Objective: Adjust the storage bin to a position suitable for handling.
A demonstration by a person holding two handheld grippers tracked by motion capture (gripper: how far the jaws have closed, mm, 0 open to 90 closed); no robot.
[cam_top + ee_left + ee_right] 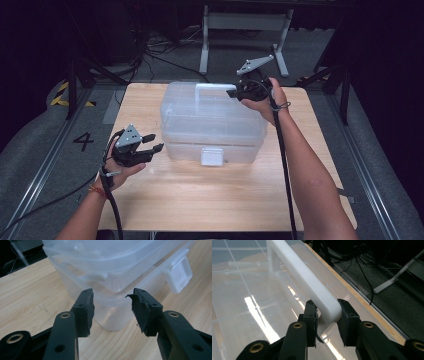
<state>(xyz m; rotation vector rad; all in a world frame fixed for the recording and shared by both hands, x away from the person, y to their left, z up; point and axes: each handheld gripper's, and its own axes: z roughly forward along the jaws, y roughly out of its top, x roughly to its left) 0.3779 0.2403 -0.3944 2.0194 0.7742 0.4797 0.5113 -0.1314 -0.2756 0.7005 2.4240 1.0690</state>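
Note:
A clear plastic storage box (pixel 212 122) stands on the wooden table (pixel 200 200), with a white handle (pixel 212 90) on its lid and a white latch (pixel 211 156) on its front. My right gripper (pixel 232 93) is shut on the right end of the handle (pixel 304 277), one pad on each side (pixel 325 312). Off the box's front left corner, my left gripper (pixel 154 142) hangs above the table, pointing at the box. In the left gripper view its jaws (pixel 112 305) stand open with nothing between them, facing the box's corner (pixel 112 265) and the latch (pixel 179 273).
Bare table lies in front of the box and to its left. Behind the table a grey metal stand (pixel 245 22) and loose cables (pixel 160 50) sit on the floor. A "4" (pixel 83 141) is marked on the floor at the left. The table's far edge (pixel 362 302) runs close behind the handle.

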